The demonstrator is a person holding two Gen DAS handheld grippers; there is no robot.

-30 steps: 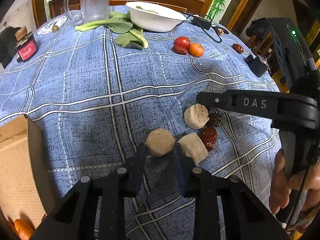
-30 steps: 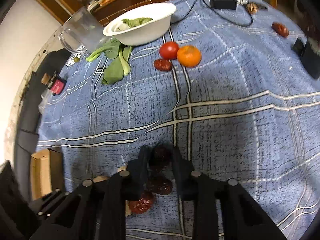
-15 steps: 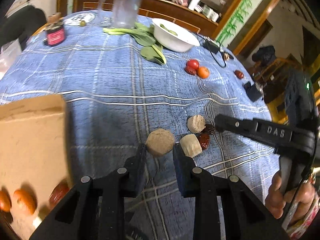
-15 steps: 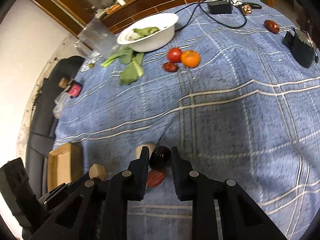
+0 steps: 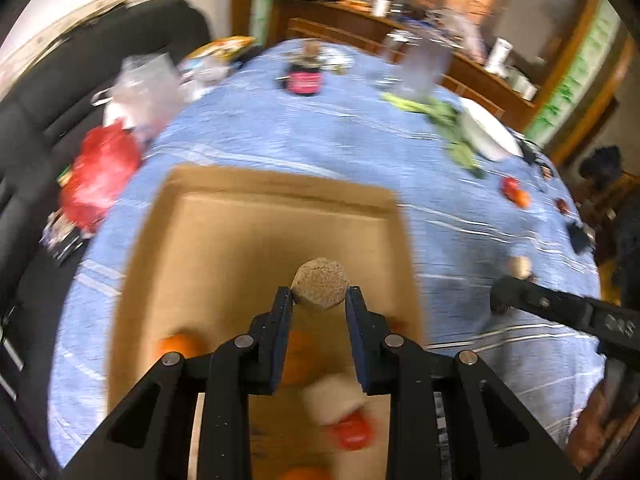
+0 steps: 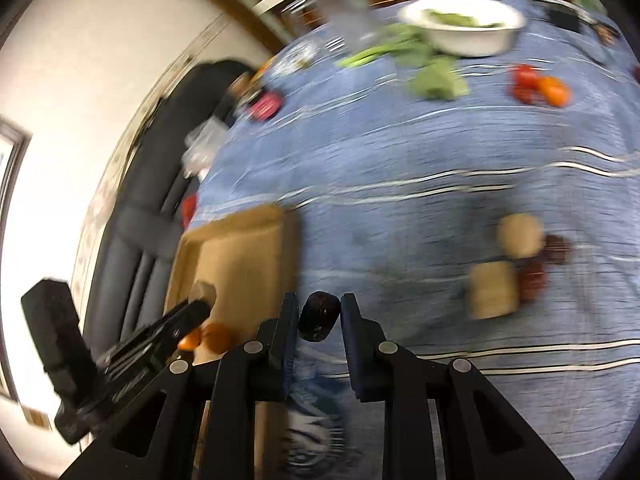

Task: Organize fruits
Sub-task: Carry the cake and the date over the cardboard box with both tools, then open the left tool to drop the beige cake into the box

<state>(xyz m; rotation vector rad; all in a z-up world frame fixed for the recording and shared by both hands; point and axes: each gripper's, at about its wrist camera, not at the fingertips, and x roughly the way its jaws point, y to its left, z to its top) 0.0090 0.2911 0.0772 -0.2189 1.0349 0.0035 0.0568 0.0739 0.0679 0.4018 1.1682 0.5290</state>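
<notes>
My left gripper [image 5: 319, 300] is shut on a round tan piece [image 5: 320, 290] and holds it above the open cardboard box [image 5: 224, 248]. The box holds small orange fruits [image 5: 180, 346], a red fruit [image 5: 352, 434] and a pale piece [image 5: 334, 398]. My right gripper [image 6: 319, 310] is shut on a dark dried date [image 6: 318, 316], held above the blue cloth just right of the cardboard box [image 6: 240, 256]. Two tan pieces [image 6: 520, 236] and dark dates [image 6: 532, 276] lie on the cloth to the right. A tomato and an orange fruit [image 6: 554, 90] lie farther back.
A white bowl [image 6: 464, 24] with greens and loose leaves [image 6: 436, 80] sit at the far side. A dark jar [image 5: 302, 78], a glass jug [image 5: 420, 68] and plastic bags [image 5: 140, 92] stand at the table's far edge. A black sofa [image 5: 48, 92] is beside the table.
Both grippers have swung left with their loads. The left one has carried the tan piece from the cloth to above the box. The right one has lifted the date toward the box.
</notes>
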